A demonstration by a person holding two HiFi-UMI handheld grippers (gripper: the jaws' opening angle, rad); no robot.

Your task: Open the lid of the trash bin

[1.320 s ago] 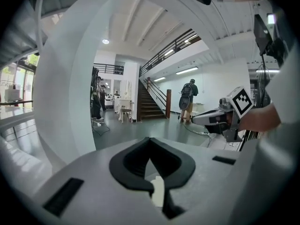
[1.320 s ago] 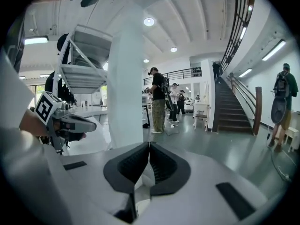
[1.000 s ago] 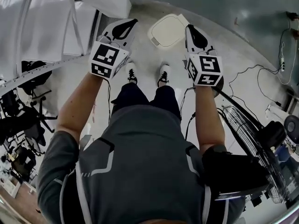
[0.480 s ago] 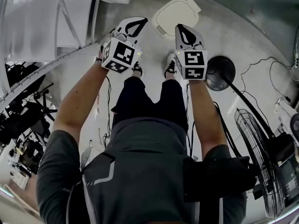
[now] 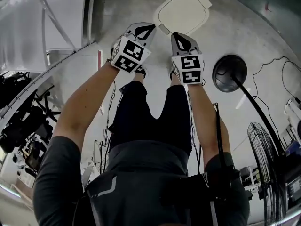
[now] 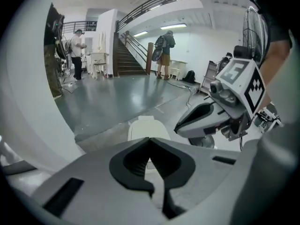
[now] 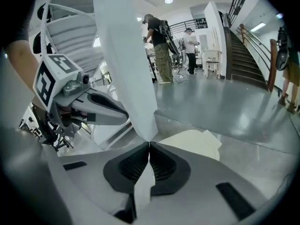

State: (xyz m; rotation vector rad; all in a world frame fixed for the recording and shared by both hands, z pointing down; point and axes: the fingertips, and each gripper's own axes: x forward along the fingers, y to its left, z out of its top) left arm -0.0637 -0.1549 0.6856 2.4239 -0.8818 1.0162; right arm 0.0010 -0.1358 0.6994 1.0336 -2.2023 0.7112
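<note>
1. The grey floor (image 5: 244, 22) fills most of the head view. We stand on it and look straight down past our own legs (image 5: 155, 117).
2. A fan stand (image 5: 229, 72) with a round dark base stands on the floor to our right. It is well apart from the bin and, in our judgement, has no part in this job.
3. The trash bin (image 5: 183, 13) stands on the floor just ahead of our feet, at the top of the head view and slightly right of centre. Its white lid (image 7: 190, 142) appears to lie flat and shut on the bin, so we judge that the opening itself has not begun.
4. Our left claw (image 5: 145, 30) is held out in front of us, near the bin's closer edge but not touching it. Its own view shows the jaws pressed together at the tips with nothing between them, and the bin beyond.
5. Our right claw (image 5: 181, 39) is held just beside the left one and a little nearer the bin, also clear of it. Its jaws meet at the tips and hold nothing.
6. A small lip (image 5: 162, 29) shows on the lid's near edge.
7. So only the approach looks done. As we judge it, we have yet to lower a claw to the lid, catch its edge and swing it up.
</note>
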